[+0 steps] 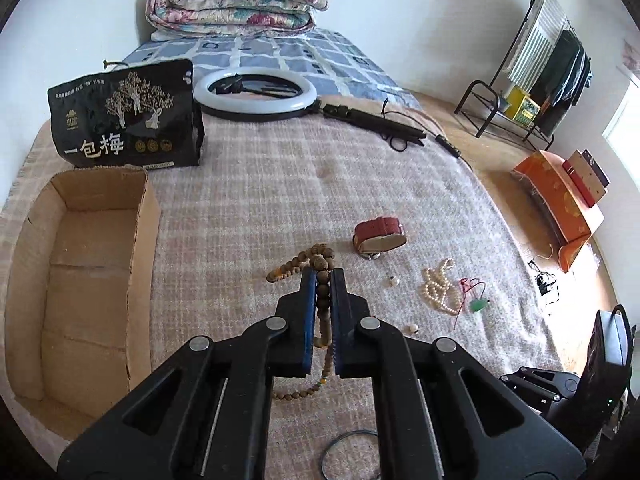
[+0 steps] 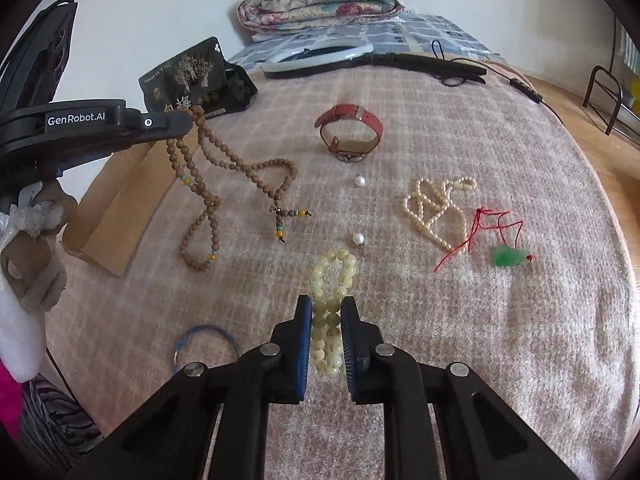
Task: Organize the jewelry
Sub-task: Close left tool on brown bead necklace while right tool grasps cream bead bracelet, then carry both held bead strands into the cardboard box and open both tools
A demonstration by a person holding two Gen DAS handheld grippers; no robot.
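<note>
My left gripper (image 1: 323, 274) is shut on a brown wooden bead necklace (image 1: 322, 300). In the right wrist view that necklace (image 2: 224, 164) hangs from the left gripper (image 2: 188, 120), its lower loops trailing on the blanket. My right gripper (image 2: 327, 302) is shut on a pale yellow bead bracelet (image 2: 332, 280), low over the blanket. An open cardboard box (image 1: 80, 280) lies at the left, empty. A red-strap watch (image 2: 350, 128), a pearl necklace (image 2: 434, 208), a green pendant on red cord (image 2: 508, 258), two loose pearls (image 2: 360, 181) and a thin blue bangle (image 2: 204, 344) lie on the blanket.
A black snack bag (image 1: 124, 116) stands behind the box. A ring light (image 1: 256, 94) with stand and cable lies at the back. A folded quilt (image 1: 236, 0) is beyond. A metal ring (image 1: 348, 452) lies under my left gripper. The bed edge falls off at right.
</note>
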